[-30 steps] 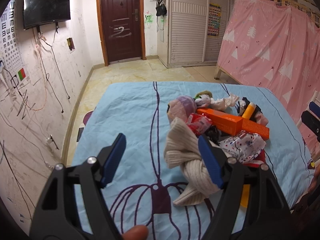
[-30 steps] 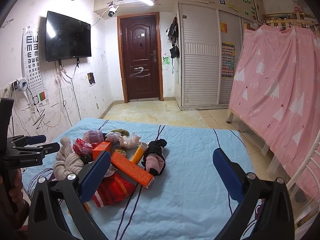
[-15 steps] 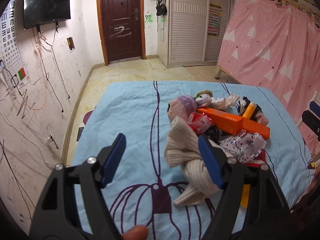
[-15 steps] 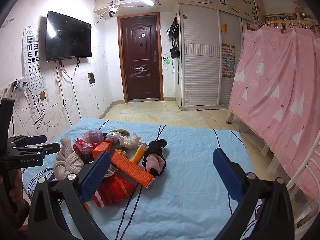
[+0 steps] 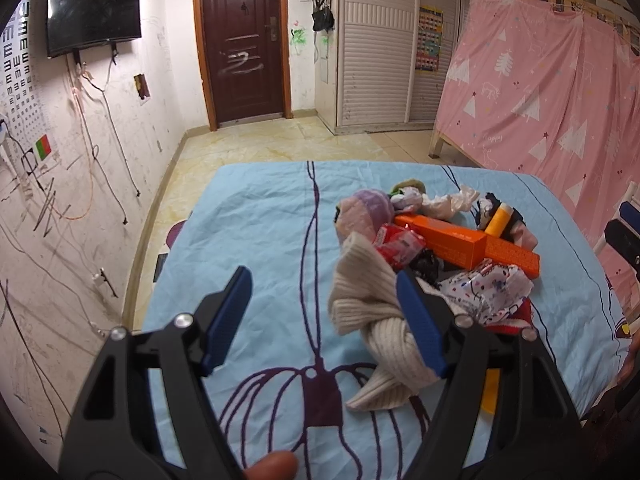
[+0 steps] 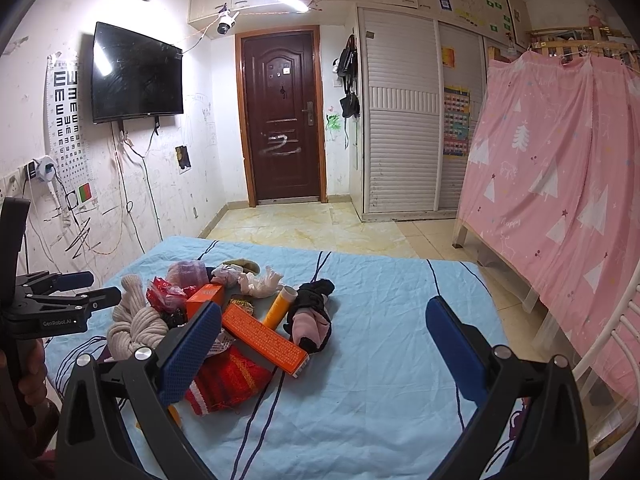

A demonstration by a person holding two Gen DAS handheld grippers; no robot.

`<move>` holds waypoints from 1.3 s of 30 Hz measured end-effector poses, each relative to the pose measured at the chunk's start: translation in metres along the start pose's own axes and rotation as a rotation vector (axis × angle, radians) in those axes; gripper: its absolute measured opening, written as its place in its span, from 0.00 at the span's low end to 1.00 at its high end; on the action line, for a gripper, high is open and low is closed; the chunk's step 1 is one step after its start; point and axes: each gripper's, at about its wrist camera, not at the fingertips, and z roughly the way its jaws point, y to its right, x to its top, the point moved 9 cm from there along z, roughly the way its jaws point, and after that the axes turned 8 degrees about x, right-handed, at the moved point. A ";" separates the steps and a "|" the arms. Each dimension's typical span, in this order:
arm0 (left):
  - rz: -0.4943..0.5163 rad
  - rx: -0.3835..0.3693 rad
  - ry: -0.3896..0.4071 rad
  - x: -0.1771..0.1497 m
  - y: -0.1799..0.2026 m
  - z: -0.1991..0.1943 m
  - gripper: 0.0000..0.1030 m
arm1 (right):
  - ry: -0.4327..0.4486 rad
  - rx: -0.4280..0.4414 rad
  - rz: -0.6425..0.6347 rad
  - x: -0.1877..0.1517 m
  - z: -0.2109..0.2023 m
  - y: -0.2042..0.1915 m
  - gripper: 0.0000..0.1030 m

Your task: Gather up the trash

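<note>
A heap of trash and clothes lies on the blue bed sheet [image 5: 256, 216]: two orange boxes [image 5: 448, 236] [image 6: 264, 338], a red crinkly wrapper [image 5: 398, 242] [image 6: 164, 294], a yellow tube [image 5: 496, 220] [image 6: 278, 306], crumpled white tissue [image 5: 448, 202] [image 6: 260, 282], a cream knitted scarf [image 5: 372, 300] [image 6: 136, 324] and a red knit piece [image 6: 228, 380]. My left gripper [image 5: 324, 320] is open and empty, hovering just left of the scarf. My right gripper [image 6: 324, 356] is open and empty above the sheet, right of the heap.
A black and pink garment [image 6: 312, 316] lies beside the tube. A pink curtained bunk bed [image 6: 560, 184] stands at the right, a white railing [image 6: 612, 360] near it. A door [image 6: 282, 120], wardrobe [image 6: 404, 120] and wall TV [image 6: 136, 74] lie beyond the tiled floor.
</note>
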 end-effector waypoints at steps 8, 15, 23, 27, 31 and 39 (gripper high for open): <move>0.000 0.001 0.000 0.000 0.000 0.000 0.69 | -0.001 -0.001 -0.006 0.000 -0.001 -0.002 0.92; 0.001 0.000 -0.002 -0.002 0.000 0.001 0.69 | -0.003 0.000 -0.006 0.000 0.000 -0.003 0.92; -0.022 -0.041 -0.021 -0.010 0.001 0.003 0.81 | -0.042 0.064 -0.026 -0.007 0.010 -0.018 0.92; -0.018 -0.082 -0.025 -0.010 0.008 0.000 0.85 | -0.092 0.150 -0.059 -0.017 0.018 -0.040 0.92; 0.011 -0.099 -0.054 -0.010 0.020 0.004 0.85 | -0.153 0.260 -0.080 -0.028 0.024 -0.067 0.92; 0.053 -0.144 -0.140 -0.029 0.040 0.022 0.82 | -0.234 0.315 -0.095 -0.036 0.047 -0.084 0.92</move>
